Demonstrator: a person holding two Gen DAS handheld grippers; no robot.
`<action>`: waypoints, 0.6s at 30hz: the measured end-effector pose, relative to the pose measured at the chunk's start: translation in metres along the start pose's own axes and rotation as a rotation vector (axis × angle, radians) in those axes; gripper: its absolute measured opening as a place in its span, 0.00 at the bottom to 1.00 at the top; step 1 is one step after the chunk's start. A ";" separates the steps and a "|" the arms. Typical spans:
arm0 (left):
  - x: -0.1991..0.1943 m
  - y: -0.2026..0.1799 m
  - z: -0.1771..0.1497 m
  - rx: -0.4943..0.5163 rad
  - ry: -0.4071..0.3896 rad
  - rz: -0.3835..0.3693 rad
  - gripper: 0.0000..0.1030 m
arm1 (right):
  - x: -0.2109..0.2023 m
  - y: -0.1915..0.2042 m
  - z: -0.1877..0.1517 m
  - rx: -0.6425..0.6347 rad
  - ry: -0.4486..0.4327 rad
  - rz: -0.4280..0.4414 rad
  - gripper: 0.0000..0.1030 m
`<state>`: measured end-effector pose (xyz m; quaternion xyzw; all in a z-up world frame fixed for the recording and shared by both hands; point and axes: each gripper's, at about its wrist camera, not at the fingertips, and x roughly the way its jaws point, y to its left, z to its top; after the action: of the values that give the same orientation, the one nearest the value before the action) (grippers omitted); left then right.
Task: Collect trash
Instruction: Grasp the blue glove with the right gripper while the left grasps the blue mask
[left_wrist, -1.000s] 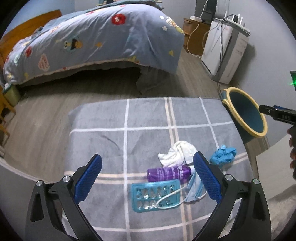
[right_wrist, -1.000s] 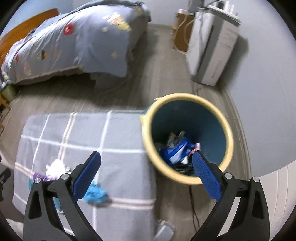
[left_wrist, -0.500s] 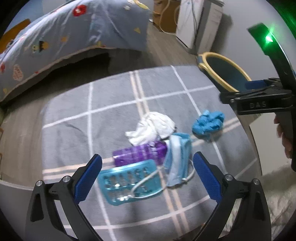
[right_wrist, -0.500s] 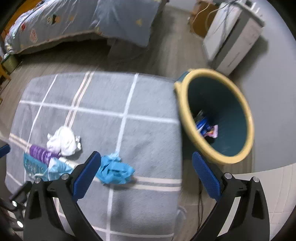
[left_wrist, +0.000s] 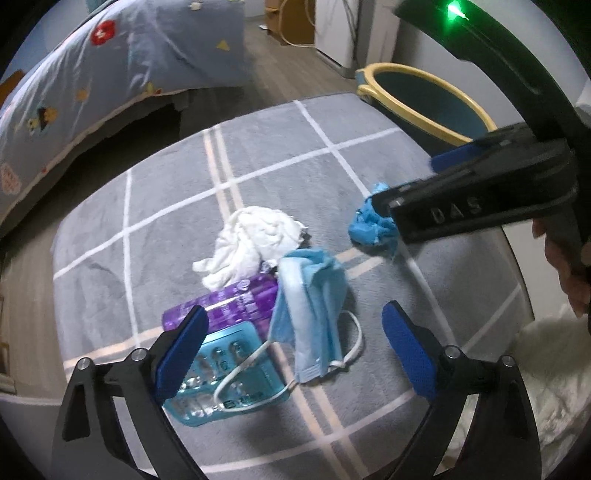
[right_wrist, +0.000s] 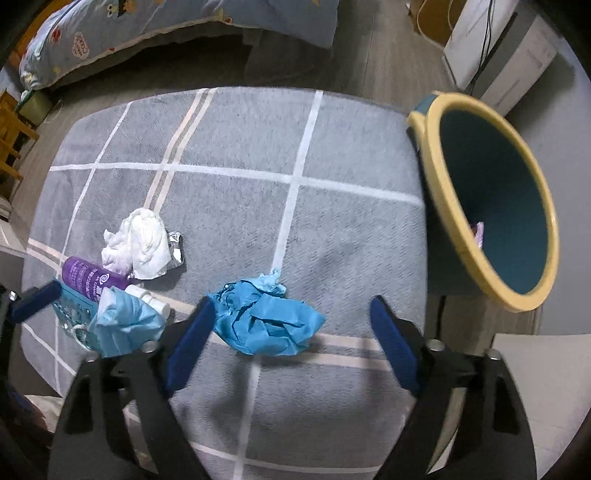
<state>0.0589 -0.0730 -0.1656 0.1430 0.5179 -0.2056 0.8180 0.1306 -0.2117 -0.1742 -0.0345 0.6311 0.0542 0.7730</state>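
Note:
Trash lies on a grey checked cloth (left_wrist: 258, 155): a crumpled white tissue (left_wrist: 255, 240), a purple bottle (left_wrist: 236, 302), a teal blister pack (left_wrist: 225, 384), a light-blue face mask (left_wrist: 314, 306) and a crumpled blue glove (right_wrist: 262, 317). My left gripper (left_wrist: 291, 354) is open and empty, low over the mask and blister pack. My right gripper (right_wrist: 288, 339) is open and empty, with the blue glove between its fingers' tips; it also shows in the left wrist view (left_wrist: 472, 192). The yellow-rimmed teal bin (right_wrist: 495, 206) stands at the cloth's right edge.
A bed with a blue patterned quilt (left_wrist: 110, 62) stands beyond the cloth. A white appliance (right_wrist: 506, 55) with cables stands by the wall behind the bin. White fabric (left_wrist: 554, 387) lies at the near right. A small foil scrap (right_wrist: 175, 247) lies beside the tissue.
My right gripper swung from over the bin down to the blue glove. My left gripper moved forward and lower toward the mask and blister pack.

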 end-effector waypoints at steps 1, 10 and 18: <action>0.000 -0.002 0.000 0.013 -0.003 0.002 0.82 | 0.001 -0.002 0.001 0.003 0.005 0.010 0.64; 0.000 -0.008 0.006 0.090 0.004 -0.024 0.16 | 0.007 -0.006 0.006 0.018 0.022 0.061 0.27; -0.035 0.008 0.022 0.024 -0.100 -0.090 0.13 | -0.018 -0.015 0.019 0.058 -0.057 0.101 0.20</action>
<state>0.0668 -0.0693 -0.1244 0.1190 0.4798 -0.2555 0.8309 0.1475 -0.2251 -0.1529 0.0213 0.6110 0.0757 0.7877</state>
